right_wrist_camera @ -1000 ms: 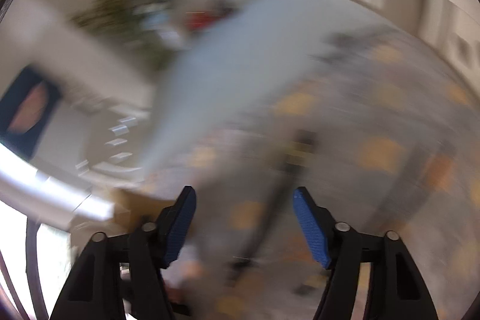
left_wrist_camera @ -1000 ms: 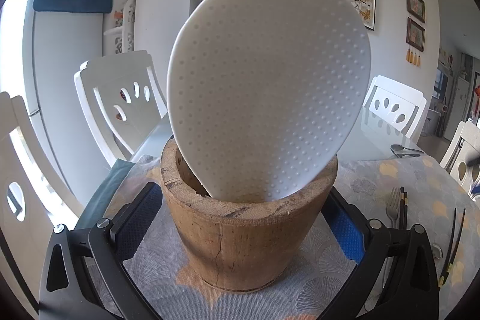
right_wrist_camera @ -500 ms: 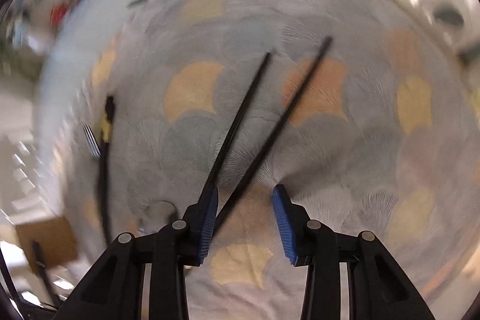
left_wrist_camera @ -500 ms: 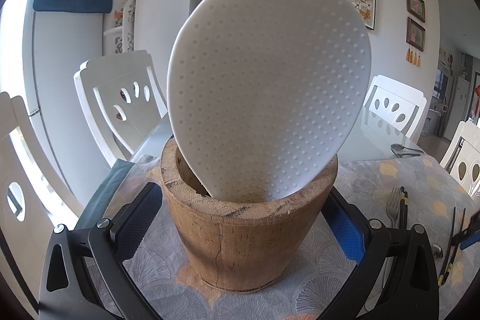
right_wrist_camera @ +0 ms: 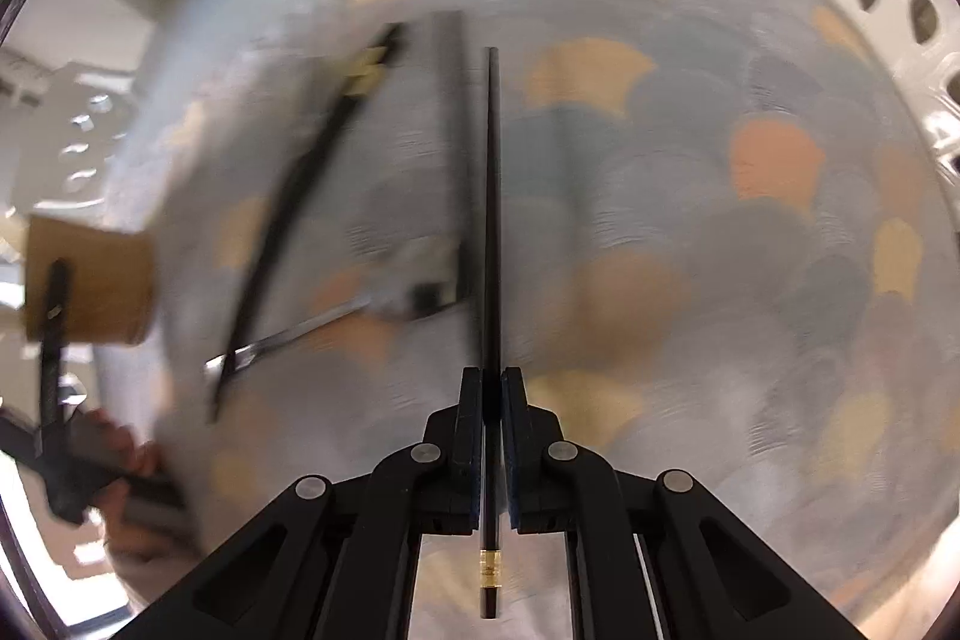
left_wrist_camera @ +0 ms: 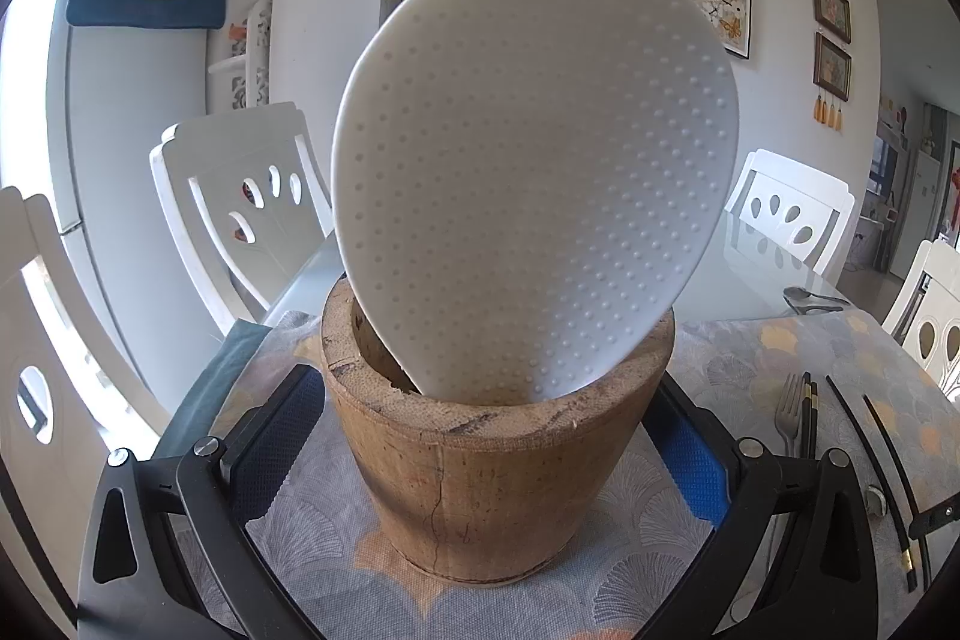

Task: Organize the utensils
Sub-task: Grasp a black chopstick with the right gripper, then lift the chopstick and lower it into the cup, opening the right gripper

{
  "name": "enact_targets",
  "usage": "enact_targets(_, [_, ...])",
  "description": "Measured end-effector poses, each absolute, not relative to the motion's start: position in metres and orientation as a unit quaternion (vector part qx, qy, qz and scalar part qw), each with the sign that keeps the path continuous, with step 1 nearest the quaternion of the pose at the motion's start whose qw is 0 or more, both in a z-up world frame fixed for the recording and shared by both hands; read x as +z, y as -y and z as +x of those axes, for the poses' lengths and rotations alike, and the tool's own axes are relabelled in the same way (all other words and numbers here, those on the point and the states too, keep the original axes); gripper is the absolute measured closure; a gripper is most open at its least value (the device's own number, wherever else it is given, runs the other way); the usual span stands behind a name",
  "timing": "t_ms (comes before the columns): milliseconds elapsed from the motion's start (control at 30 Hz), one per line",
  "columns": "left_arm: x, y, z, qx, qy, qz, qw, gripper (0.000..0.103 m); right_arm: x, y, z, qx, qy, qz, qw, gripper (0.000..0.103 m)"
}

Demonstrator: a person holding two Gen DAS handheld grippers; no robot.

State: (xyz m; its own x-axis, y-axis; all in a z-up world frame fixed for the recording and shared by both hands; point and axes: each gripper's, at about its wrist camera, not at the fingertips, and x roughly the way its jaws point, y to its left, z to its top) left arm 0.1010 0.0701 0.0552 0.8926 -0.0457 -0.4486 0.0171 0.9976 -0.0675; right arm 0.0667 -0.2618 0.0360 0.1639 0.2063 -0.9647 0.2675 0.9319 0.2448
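Right wrist view, closest in: the right tool [right_wrist_camera: 492, 400] has just been closing and its pads are now clamped on a slim black chopstick with a gold band [right_wrist_camera: 492, 220], which runs straight ahead over the counter's fan-patterned grey and orange cloth [right_wrist_camera: 750, 232]. Just to its left, blurred, lies a second black chopstick [right_wrist_camera: 453, 130], then a metal fork [right_wrist_camera: 312, 331] and a dark pair of chopsticks with yellow bands [right_wrist_camera: 300, 196].

Only this view catches the person's hand [right_wrist_camera: 129, 466] at the far left, on the other tool's handle beside the pot.

The left wrist view alone shows that grip up close: the left tool [left_wrist_camera: 492, 448] has its blue pads [left_wrist_camera: 684, 460] set wide against both sides of the round brown cork-like pot [left_wrist_camera: 492, 478], holding it upright on the cloth. A white dimpled rice paddle [left_wrist_camera: 534, 184] stands in the pot, leaning on the rim. Further back on the glass counter [left_wrist_camera: 750, 280] rests a metal spoon [left_wrist_camera: 810, 297], with white cut-out chairs [left_wrist_camera: 240, 196] behind.
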Motion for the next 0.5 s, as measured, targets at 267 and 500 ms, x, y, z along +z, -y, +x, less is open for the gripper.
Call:
enact_targets(267, [0.055, -0.07, 0.101, -0.017, -0.232, -0.032, 0.972, 0.0, 0.056, 0.205, 0.084, 0.065, -0.631, 0.159, 0.757, 0.098])
enact_targets(500, [0.055, -0.069, 0.101, -0.018, -0.232, -0.033, 0.972, 0.0, 0.024, 0.171, 0.093, 0.064, -0.68, 0.111, 0.722, 0.098])
